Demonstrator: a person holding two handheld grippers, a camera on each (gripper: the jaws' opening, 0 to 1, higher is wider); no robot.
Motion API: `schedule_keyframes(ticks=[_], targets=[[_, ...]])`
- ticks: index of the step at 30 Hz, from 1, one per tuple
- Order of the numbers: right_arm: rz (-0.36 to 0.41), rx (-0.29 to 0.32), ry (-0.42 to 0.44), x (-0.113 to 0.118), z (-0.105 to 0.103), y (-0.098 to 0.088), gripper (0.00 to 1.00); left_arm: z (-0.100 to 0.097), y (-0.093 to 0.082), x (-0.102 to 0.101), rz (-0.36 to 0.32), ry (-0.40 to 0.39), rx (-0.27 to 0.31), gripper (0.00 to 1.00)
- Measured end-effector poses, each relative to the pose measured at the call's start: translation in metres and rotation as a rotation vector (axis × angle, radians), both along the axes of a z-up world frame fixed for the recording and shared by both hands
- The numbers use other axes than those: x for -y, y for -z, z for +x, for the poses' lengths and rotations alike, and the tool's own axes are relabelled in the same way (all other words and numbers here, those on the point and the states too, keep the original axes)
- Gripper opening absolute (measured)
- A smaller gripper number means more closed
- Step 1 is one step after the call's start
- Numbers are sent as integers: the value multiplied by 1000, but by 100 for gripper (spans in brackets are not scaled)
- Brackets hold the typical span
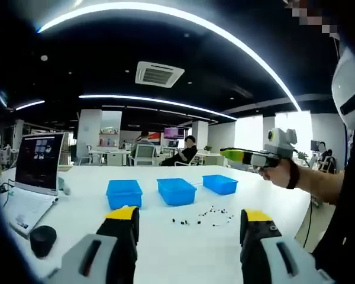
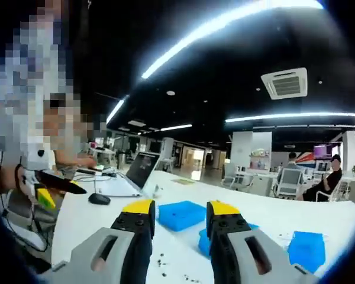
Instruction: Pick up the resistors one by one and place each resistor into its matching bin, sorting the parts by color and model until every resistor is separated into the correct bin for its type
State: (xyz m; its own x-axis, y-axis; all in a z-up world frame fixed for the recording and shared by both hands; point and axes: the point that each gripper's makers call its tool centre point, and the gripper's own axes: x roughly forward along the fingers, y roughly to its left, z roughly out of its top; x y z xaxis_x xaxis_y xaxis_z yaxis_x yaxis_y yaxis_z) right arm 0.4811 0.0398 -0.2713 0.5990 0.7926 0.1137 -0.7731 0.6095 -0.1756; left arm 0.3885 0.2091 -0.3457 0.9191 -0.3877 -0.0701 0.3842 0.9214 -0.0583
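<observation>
Fingers: the left gripper (image 1: 189,228) has its yellow-tipped fingers (image 1: 123,220) set wide with nothing between them; the right gripper (image 2: 178,222) stands narrower but parted, also holding nothing.
Height: both hang above the table (image 1: 165,248), so I judge no pick has begun.
Right gripper from the left view: it (image 1: 239,155) is held out level in a hand (image 1: 278,171) at the far right, well above the bins, seemingly at rest.
Resistors: small dark specks (image 1: 204,216) scattered loose on the white top, just near of the bins and between the left jaws; more than a dozen, too small to count or tell by color.
Bins: three blue bins, left (image 1: 123,193), middle (image 1: 176,190), right (image 1: 219,184), in a row behind the scatter, likely one per type; I cannot see inside them.
Laptop: one (image 1: 38,171), open at the far left edge, out of the working area.
Dark round thing: one (image 1: 42,239), near the laptop.
Mouse: one (image 2: 99,199), beside the laptop in the right view.
People: two seated (image 1: 186,151) at desks far back.
</observation>
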Motion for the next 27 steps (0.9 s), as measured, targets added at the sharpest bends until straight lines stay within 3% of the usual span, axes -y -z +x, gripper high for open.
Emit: schedule_keyframes(ticks=[7, 13, 19, 27], targets=[[10, -27, 106, 55, -44, 9, 36, 3, 0, 10, 5, 37, -1, 70], [28, -89, 199, 93, -73, 21, 36, 2, 0, 9, 8, 36, -9, 70], [-11, -89, 189, 91, -70, 23, 36, 0, 4, 8, 14, 38, -21, 70], [-163, -170, -6, 63, -49, 30, 35, -10, 16, 14, 37, 72, -63, 71]])
